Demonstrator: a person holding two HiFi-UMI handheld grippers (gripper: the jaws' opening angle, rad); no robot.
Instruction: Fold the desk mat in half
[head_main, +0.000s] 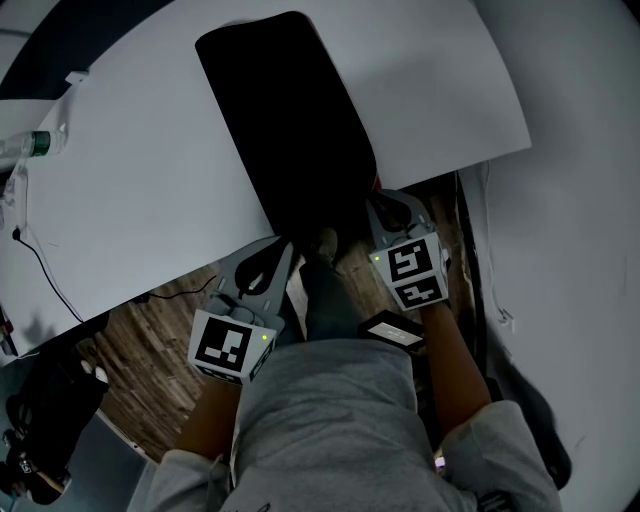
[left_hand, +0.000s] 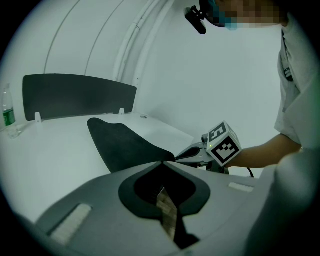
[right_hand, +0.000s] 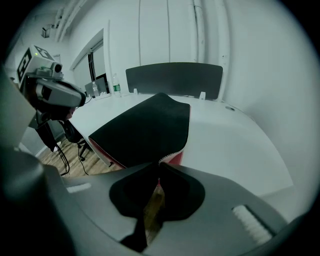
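The left gripper has its jaws closed together at the tips, pinching the near-left corner of the desk mat. The right gripper is likewise clamped, on the near-right corner, where a stitched edge and the mat's red underside show just beyond the tips. Both grippers therefore hold the same short edge, one per corner, at the near edge of the desk; neither is nearer the work than the other, though in the head view the right gripper sits slightly further forward because the mat lies skewed. From the grippers the mat extends directly away. Its long axis runs from the held edge up and to the left in the head view, ending at the far short edge, which lies flat and well apart from both grippers. The rest of the mat rests on the desk; the held end reaches the desk's edge or just past it. Judgement: the fold calls for carrying both corners together along this long axis, over the mat's middle, to the far short edge. Unequal travel of the two grippers would skew the fold line.
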